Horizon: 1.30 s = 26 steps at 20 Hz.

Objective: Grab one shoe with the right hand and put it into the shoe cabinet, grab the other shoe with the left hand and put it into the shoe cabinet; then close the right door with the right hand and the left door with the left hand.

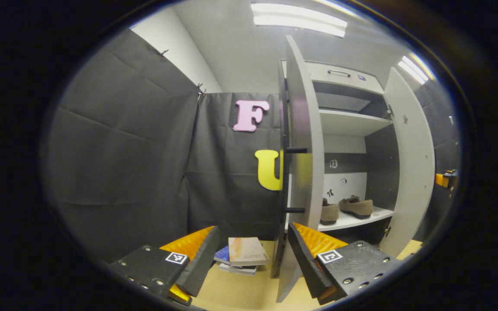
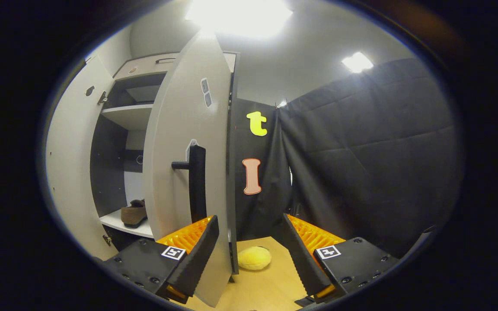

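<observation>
A: Right gripper [image 2: 249,246] spread wide, gripping nothing; right door [image 2: 188,142] edge between the fingers, black handle [image 2: 197,183] just beyond. Left gripper [image 1: 251,250] likewise released, straddling the left door [image 1: 303,147] edge.

B: Handling?

A: Probably stiff, light panels swinging on hinges; best pushed flat or taken by the handle. Both shoes [image 1: 355,206] sitting inside on the low shelf [image 1: 352,220]. Both grippers held level, pointing forward.
</observation>
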{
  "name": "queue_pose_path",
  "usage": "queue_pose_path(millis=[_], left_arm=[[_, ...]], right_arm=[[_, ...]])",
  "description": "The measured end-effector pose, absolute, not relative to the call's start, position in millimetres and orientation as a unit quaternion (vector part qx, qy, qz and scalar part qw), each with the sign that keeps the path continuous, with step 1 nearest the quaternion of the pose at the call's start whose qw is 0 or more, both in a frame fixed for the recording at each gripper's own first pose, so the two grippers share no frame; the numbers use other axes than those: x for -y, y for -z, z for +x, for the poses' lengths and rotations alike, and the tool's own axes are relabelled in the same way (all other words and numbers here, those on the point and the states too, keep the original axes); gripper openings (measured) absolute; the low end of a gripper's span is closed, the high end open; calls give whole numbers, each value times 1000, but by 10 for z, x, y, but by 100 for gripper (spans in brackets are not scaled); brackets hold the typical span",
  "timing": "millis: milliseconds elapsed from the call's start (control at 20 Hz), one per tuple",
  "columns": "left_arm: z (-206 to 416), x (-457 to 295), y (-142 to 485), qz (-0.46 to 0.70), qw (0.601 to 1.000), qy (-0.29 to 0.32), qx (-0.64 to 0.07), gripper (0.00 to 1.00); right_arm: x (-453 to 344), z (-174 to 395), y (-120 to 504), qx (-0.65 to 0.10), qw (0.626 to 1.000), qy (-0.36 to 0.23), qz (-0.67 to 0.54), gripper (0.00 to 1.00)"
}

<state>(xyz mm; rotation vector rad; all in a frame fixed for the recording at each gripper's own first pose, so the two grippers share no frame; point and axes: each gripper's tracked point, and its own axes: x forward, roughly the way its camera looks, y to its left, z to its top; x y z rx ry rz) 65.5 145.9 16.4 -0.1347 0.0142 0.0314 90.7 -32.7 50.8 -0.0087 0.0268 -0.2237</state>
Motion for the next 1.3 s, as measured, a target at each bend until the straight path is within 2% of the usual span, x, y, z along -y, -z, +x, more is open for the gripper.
queue_pose_path(millis=[400, 600, 800, 850, 950, 1000, 1100, 1300], left_arm=[[777, -1806, -4, -69, 997, -19, -17, 92], [806, -2014, 46, -72, 997, -30, -23, 92], [867, -2094, 71, -76, 996, -36, -25, 92], [887, -2081, 51, -78, 996, -34, -24, 99], [977, -2039, -49, -79, 996, -30, -15, 99], [1012, -2017, -108, -78, 996, -30, -8, 99], [1073, -1893, -292, -78, 997, -21, 8, 99], [1211, -1621, -466, -66, 998, 1, 25, 99]], right_arm=[[-420, 1245, -458, -19, 998, 63, -6, 94], [-615, 1439, -415, -23, 998, 61, -17, 94], [-590, 1468, -395, -27, 997, 66, -14, 94], [-570, 1438, -369, -32, 997, 68, -7, 94], [-538, 1351, -319, -37, 997, 66, -4, 97], [-476, 1304, -289, -40, 997, 70, -10, 94], [-328, 1210, -248, -46, 995, 80, -27, 97], [-56, 1038, -129, -59, 994, 87, -23, 94]])
